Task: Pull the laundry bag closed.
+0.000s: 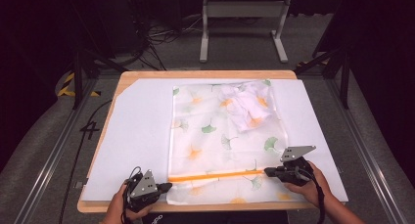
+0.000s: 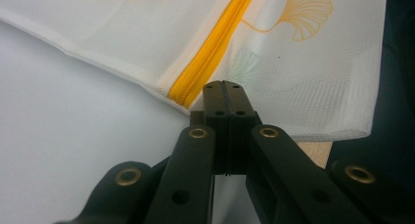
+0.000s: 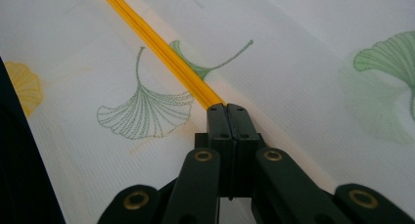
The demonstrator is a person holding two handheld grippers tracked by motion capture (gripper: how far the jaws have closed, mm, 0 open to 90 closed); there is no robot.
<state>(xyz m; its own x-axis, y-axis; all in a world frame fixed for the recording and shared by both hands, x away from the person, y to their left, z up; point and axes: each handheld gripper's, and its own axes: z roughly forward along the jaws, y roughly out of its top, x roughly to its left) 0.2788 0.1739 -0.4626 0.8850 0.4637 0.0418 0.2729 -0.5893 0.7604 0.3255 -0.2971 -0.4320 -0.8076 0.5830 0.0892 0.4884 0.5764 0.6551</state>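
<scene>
Mesh bag (image 1: 222,136), ginkgo-leaf print; both grippers' jaws pressed together at orange zipper (image 1: 215,175) ends.

L gripper (image 2: 224,87) jaws pressed together, tips at mesh bag (image 2: 303,77) edge, just right of orange zipper (image 2: 208,60) end.

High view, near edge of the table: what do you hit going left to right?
Left gripper with jaws shut at the bag's left edge → orange zipper across the mesh laundry bag → right gripper, jaws shut at the zipper's right end.
</scene>
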